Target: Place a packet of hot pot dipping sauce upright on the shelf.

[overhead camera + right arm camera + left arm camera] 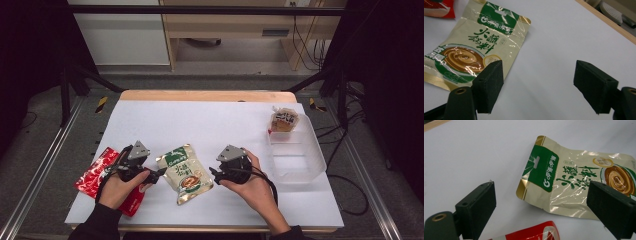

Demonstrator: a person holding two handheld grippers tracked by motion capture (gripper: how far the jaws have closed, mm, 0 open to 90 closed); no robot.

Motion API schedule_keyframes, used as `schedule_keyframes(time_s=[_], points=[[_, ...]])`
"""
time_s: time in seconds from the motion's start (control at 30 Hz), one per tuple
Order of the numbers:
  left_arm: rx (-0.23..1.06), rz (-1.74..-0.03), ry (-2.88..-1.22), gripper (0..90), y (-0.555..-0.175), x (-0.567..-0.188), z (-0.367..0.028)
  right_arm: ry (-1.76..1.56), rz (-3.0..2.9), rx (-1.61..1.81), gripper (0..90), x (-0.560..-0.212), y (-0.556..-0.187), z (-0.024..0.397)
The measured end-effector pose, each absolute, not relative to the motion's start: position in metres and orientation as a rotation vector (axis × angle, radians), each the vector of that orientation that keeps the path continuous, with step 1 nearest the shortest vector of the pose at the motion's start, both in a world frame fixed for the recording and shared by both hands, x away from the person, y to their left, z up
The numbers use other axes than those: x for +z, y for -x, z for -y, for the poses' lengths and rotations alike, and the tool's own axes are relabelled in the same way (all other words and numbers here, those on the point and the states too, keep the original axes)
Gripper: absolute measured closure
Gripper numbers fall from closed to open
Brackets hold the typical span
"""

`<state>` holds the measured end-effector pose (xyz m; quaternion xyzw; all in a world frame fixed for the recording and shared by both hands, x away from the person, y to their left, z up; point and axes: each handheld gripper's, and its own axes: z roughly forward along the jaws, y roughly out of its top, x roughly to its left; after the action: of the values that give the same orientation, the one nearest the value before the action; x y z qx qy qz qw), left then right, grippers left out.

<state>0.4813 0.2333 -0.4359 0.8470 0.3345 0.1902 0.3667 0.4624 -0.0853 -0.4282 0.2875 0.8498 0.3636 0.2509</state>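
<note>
A cream and green sauce pouch (pixel 184 172) lies flat on the white table sheet, between my two grippers. My left gripper (pixel 159 174) is at the pouch's left edge, low over the table, with its jaws wide apart. In the left gripper view the pouch (pixel 574 182) lies ahead of the open left gripper (pixel 541 195), untouched by the pads. My right gripper (pixel 212 173) hovers just right of the pouch, open. The right gripper view has the pouch (pixel 481 37) off to its left and bare sheet between the jaws of the right gripper (pixel 539 72).
A red packet (pixel 97 177) lies under my left hand near the sheet's left edge, its corner visible as the red packet (pixel 534 233). A clear plastic tub (pixel 300 165) stands at the right, with a brown wrapped snack (pixel 284 121) at its far end.
</note>
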Motion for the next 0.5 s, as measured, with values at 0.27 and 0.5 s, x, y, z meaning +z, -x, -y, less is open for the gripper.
schedule_keyframes(time_s=[0.27, 0.5], points=[[0.462, -0.870, -2.197, 13.1, -0.500, -0.443, -0.231, -0.823, -2.291, 0.998, 25.0, -0.438, -0.455, 0.090], [0.410, -0.875, -2.274, 17.3, -0.504, -0.455, -0.228, -0.827, -2.317, 0.964, 24.5, -0.447, -0.458, 0.091]])
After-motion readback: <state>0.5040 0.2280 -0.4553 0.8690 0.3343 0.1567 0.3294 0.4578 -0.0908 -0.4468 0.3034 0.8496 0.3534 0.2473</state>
